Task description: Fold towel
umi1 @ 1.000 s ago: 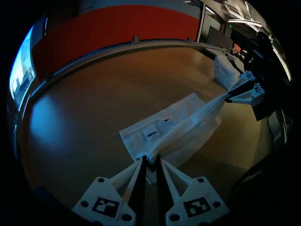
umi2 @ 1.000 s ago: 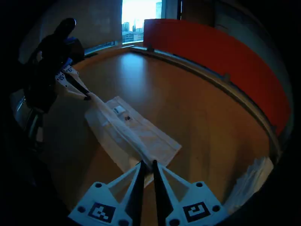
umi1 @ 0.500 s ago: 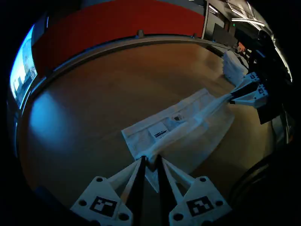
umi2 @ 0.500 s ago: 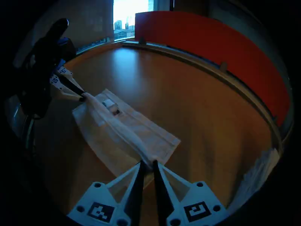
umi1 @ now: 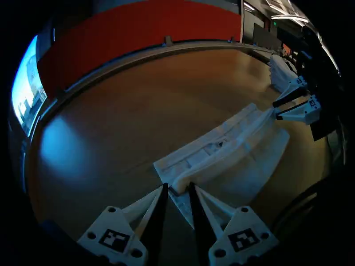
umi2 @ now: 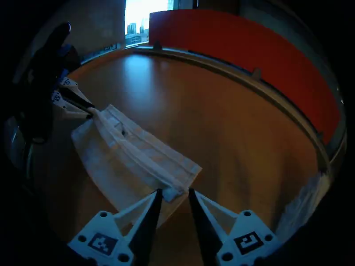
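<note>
A white towel [umi1: 230,146] lies in a long folded strip on the wooden table [umi1: 124,115]. My left gripper [umi1: 177,186] stands open at the strip's near corner, and the cloth rests loose between its fingers. At the far end, my right gripper [umi1: 276,111] has its fingers parted around the other corner. In the right gripper view the same towel [umi2: 128,150] runs from my open right gripper [umi2: 174,191] to the left gripper [umi2: 91,111], which is held by a dark-sleeved hand [umi2: 40,88].
A stack of white towels [umi1: 279,73] sits on the table beyond the right gripper, and shows again as a pale pile [umi2: 301,208]. A red partition [umi1: 133,31] and a raised rail [umi2: 248,82] bound the table's far side. A bright window [umi2: 137,17] is behind it.
Both grippers lowered the lifted edge of the towel onto the part lying on the table. Their fingers then spread and let the cloth go slack.
</note>
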A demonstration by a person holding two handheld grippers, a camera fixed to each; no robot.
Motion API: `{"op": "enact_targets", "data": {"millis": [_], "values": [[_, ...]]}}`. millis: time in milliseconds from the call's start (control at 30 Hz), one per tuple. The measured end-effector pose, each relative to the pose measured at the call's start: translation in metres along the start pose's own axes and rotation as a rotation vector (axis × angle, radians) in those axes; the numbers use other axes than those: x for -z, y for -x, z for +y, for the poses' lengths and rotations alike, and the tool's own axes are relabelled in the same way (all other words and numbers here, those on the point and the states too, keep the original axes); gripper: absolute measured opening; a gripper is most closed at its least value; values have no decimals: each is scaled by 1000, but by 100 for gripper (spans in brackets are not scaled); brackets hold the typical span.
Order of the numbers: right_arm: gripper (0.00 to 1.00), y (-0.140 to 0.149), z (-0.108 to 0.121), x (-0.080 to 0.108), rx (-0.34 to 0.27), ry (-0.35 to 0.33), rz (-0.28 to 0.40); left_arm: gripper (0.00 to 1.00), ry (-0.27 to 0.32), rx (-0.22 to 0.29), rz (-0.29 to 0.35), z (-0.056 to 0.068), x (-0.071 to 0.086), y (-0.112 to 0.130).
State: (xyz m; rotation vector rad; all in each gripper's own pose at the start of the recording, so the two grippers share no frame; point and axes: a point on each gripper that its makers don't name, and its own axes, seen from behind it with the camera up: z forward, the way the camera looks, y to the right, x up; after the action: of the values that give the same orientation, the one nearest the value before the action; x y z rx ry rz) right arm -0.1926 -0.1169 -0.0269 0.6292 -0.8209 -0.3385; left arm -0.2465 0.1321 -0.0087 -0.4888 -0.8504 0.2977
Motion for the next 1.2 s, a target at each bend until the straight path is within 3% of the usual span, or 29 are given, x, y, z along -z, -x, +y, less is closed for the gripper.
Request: {"op": "enact_targets", "data": {"millis": [67,133,267,467,667,733,800,967,1200], "values": [[54,-2,3,-1,4,7,3,34,-8,-5,3,-2,-1,-2],[59,-3,7,-1,9,18,3,41,-18,-8,8,-5,-1,-5],[62,-5,12,-3,19,32,0,44,-38,-14,19,-11,0,-10],[68,-9,16,-3,14,46,8,78,-61,-20,25,-19,3,-13],[84,-11,19,-2,25,59,17,91,-67,-20,18,-22,6,-11],[97,-13,20,-1,24,62,24,91,-55,-8,14,-21,8,-10],[100,-15,20,0,22,63,29,91,-42,7,13,-18,10,-10],[100,-18,18,5,17,62,40,91,-29,35,24,-16,15,-10],[100,-17,9,16,9,58,49,91,-38,30,22,-16,25,-5]]}}
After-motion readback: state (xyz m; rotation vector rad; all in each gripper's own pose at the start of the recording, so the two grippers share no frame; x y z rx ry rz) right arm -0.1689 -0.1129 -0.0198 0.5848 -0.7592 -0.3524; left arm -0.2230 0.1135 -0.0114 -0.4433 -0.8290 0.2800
